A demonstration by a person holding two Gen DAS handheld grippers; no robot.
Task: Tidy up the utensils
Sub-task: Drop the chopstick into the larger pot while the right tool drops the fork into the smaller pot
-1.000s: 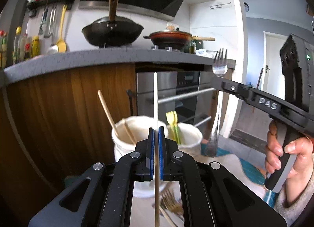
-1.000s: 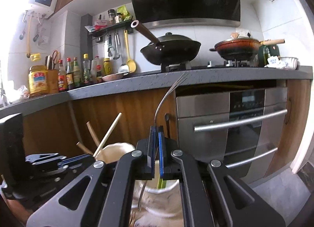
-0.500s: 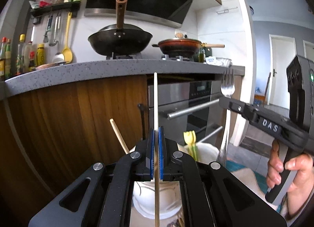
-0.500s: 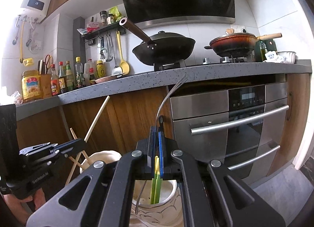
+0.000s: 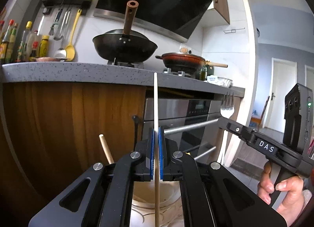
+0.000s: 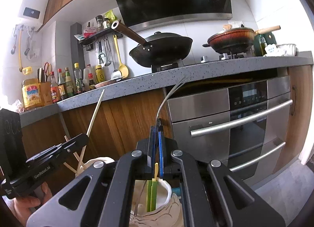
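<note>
Both tools have dropped lower over the last second, so the pale holders that stood ahead of them now sit right beneath their fingers. In the left wrist view, the left tool (image 5: 156, 155) is closed on a single pale chopstick (image 5: 155, 109), which stands upright between the blue pads and runs down past them into the mouth of a cream ceramic holder (image 5: 155, 193) directly below. A second wooden stick (image 5: 106, 151) leans out of that holder to the left. The right tool (image 6: 156, 149) is clamped on a metal fork (image 6: 166, 101) by its handle; the tines point up and curve away toward the grey counter edge (image 6: 215, 72), and the handle hangs down just at the rim of a white holder (image 6: 166, 193). Green and yellow plastic utensils (image 6: 153, 189) stand inside this white holder. From the left wrist, the fork's tines (image 5: 227, 107) show above the right tool's fingers. Behind are a black wok (image 5: 125, 47) and a red pan (image 5: 182, 61) on the stove, with an oven (image 6: 235, 121) under the counter.
</note>
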